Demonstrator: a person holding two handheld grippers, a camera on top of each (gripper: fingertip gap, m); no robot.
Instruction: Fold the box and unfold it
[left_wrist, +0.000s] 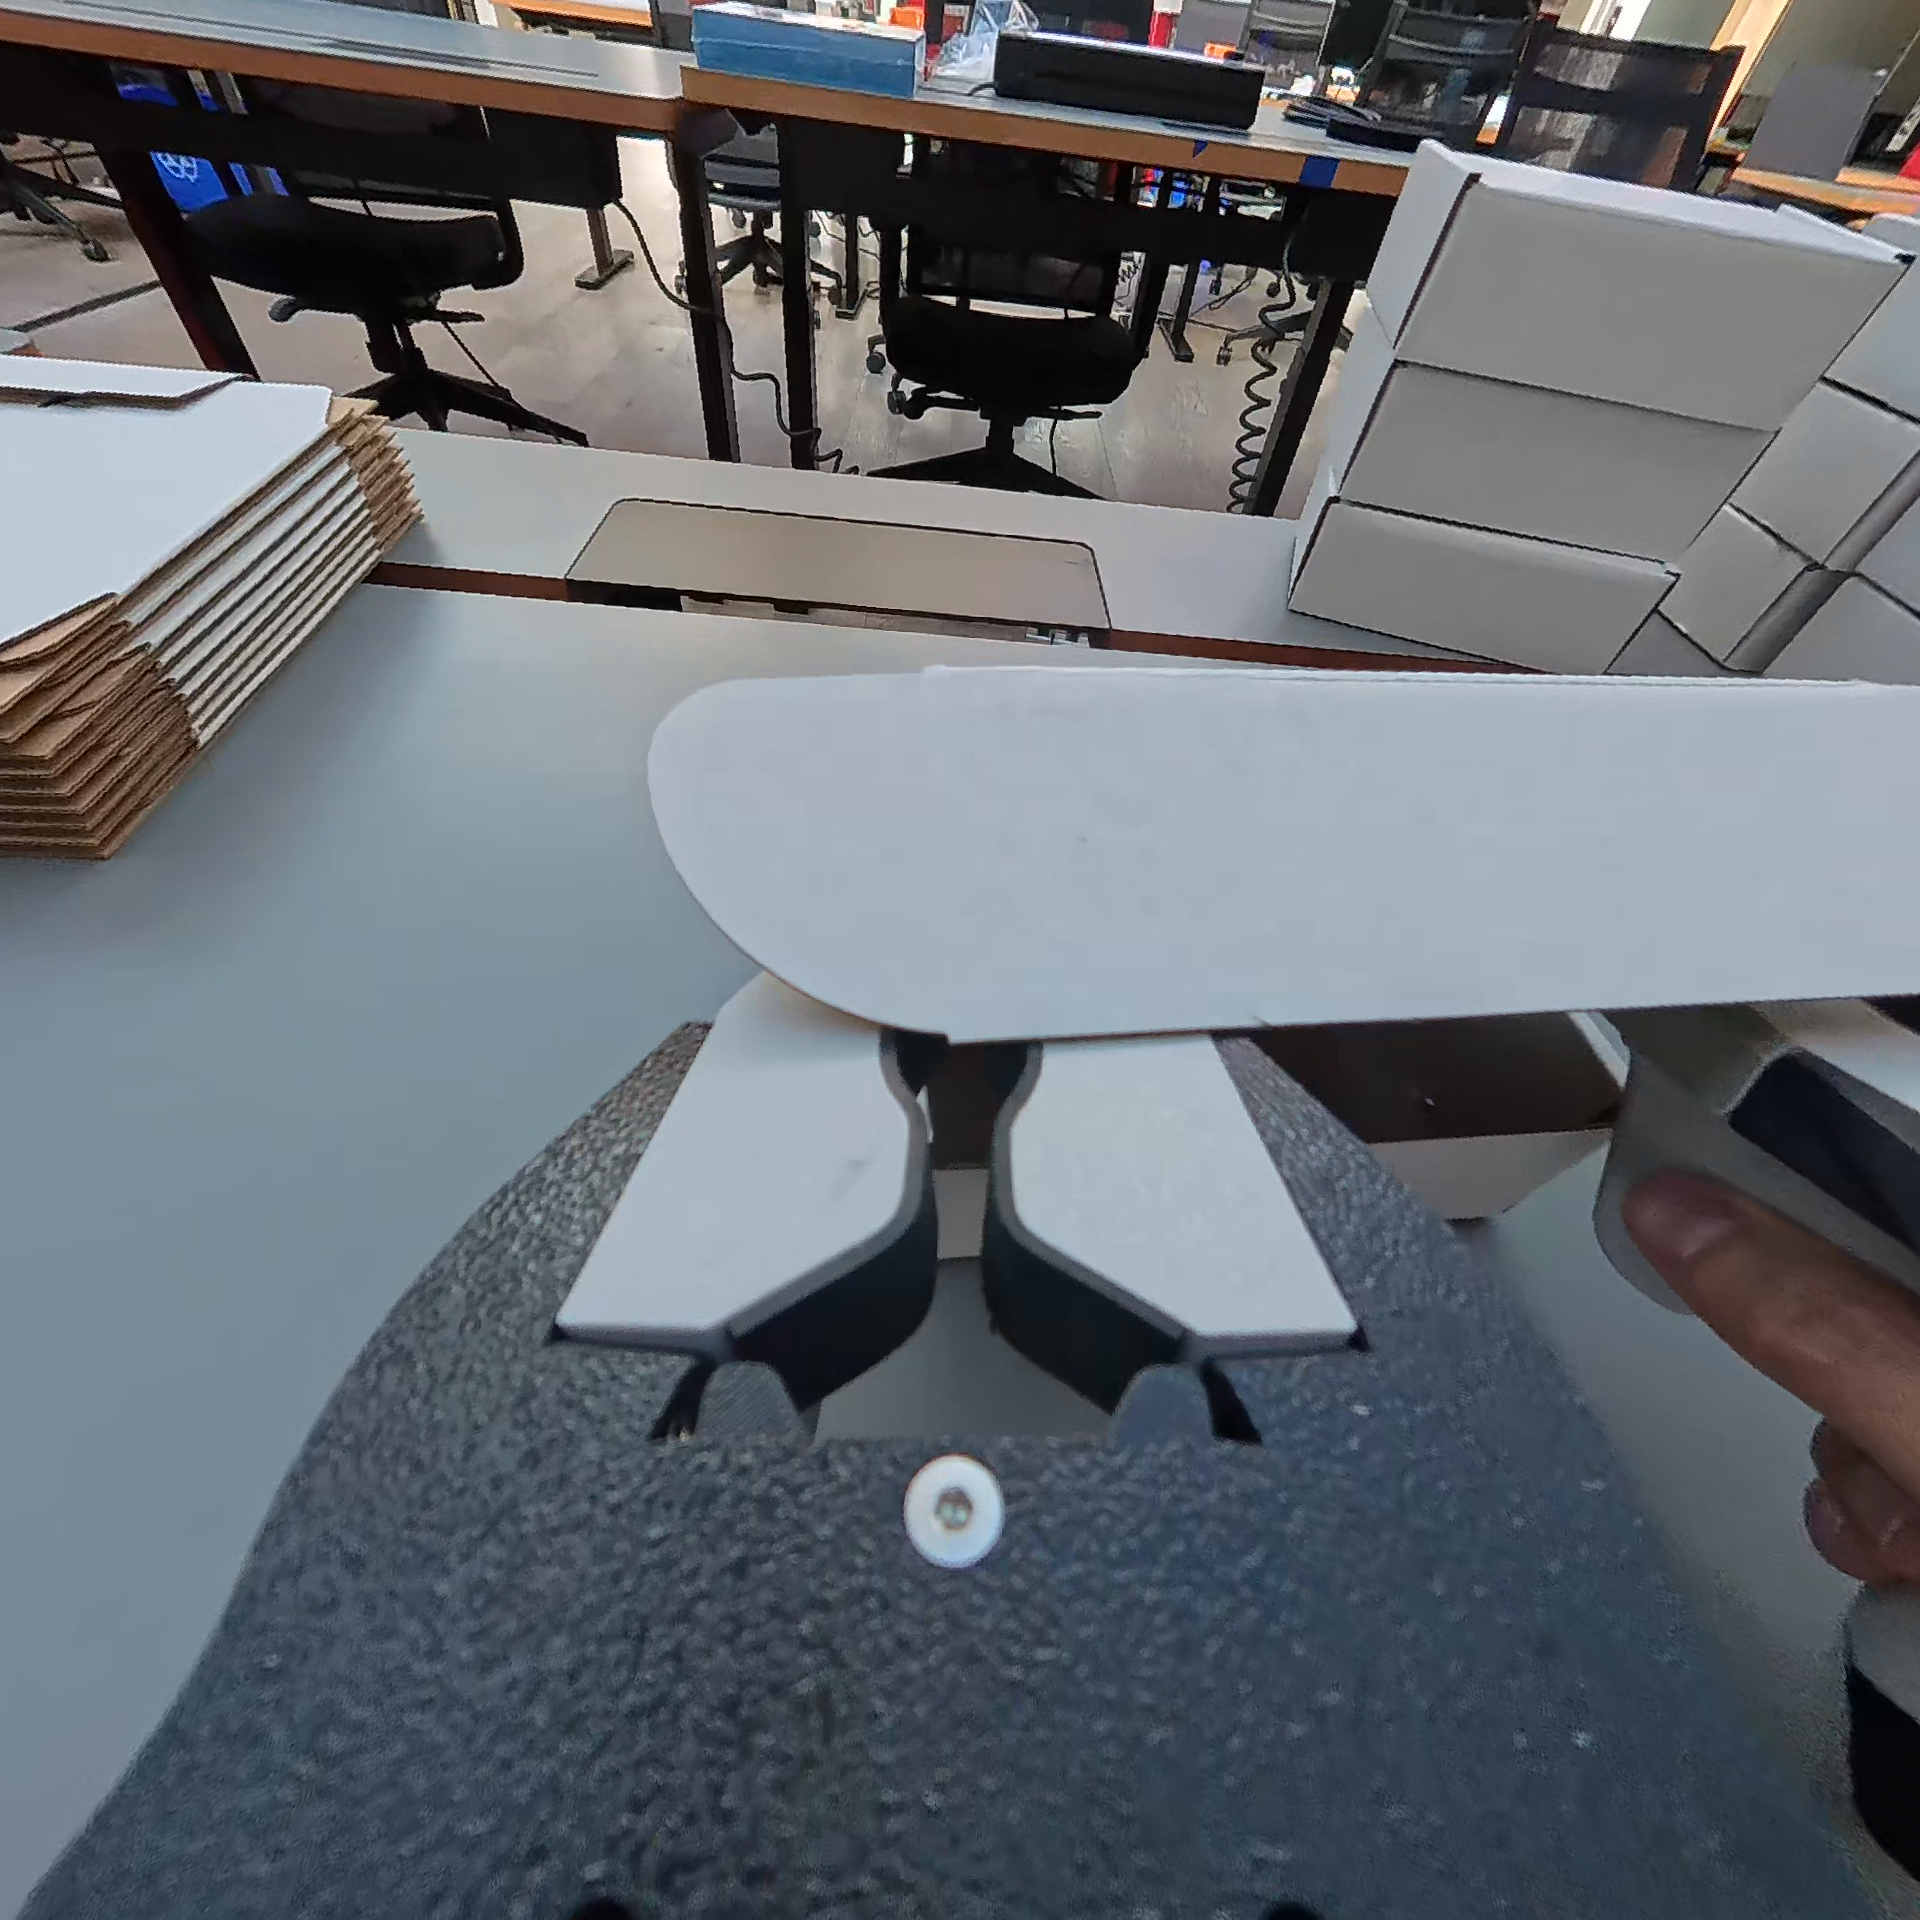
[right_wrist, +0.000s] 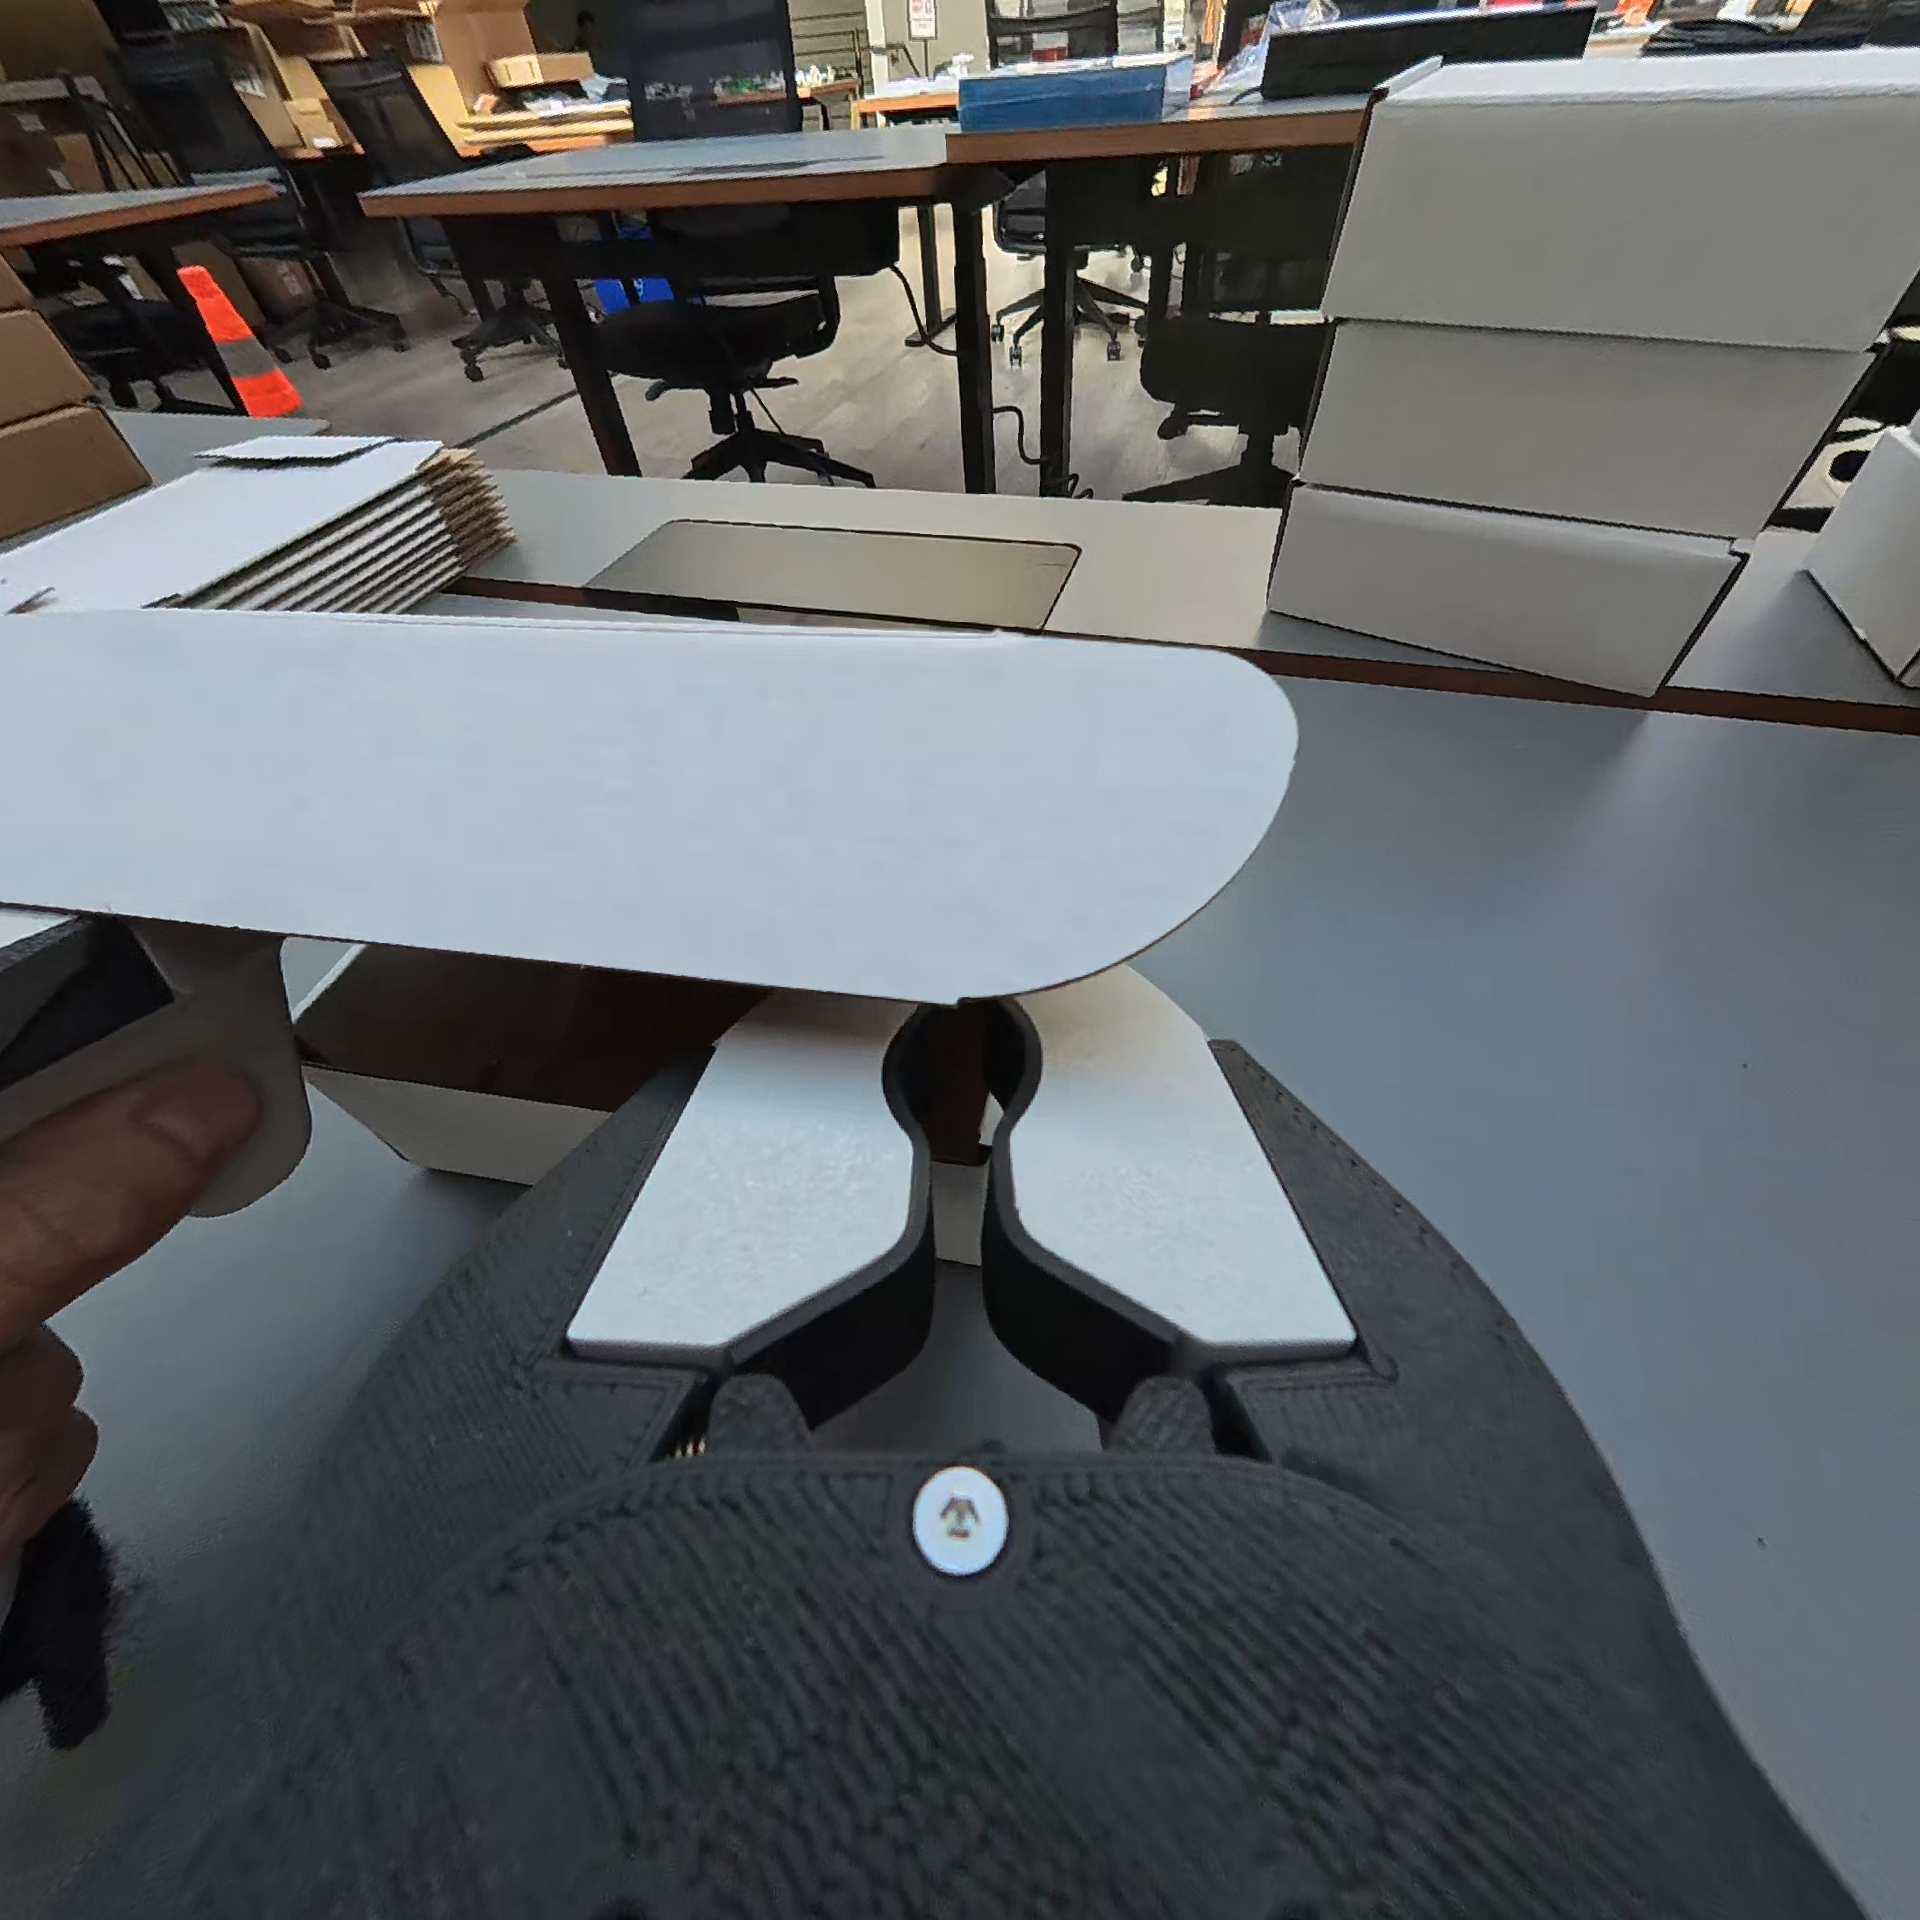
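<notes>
Box (left_wrist: 1299, 862) held raised over grey table (left_wrist: 312, 1039), rounded flap forward | left gripper (left_wrist: 961, 1081) closed on its left end | right gripper (right_wrist: 961, 1081) closed on its right end | flat cardboard stack (left_wrist: 156, 582) left, folded boxes (left_wrist: 1558, 416) right

Both hand-held grippers are pointing forward side by side: left hand-held gripper (left_wrist: 961, 1101) and right hand-held gripper (right_wrist: 961, 1091), fingers nearly closed.

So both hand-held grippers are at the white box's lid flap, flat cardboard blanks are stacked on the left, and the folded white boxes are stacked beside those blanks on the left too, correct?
Not quite. The folded white boxes are stacked on the right, across the table from the flat blanks; the right wrist view shows it. The rest holds: left hand-held gripper and right hand-held gripper sit at the lid flap.
</notes>
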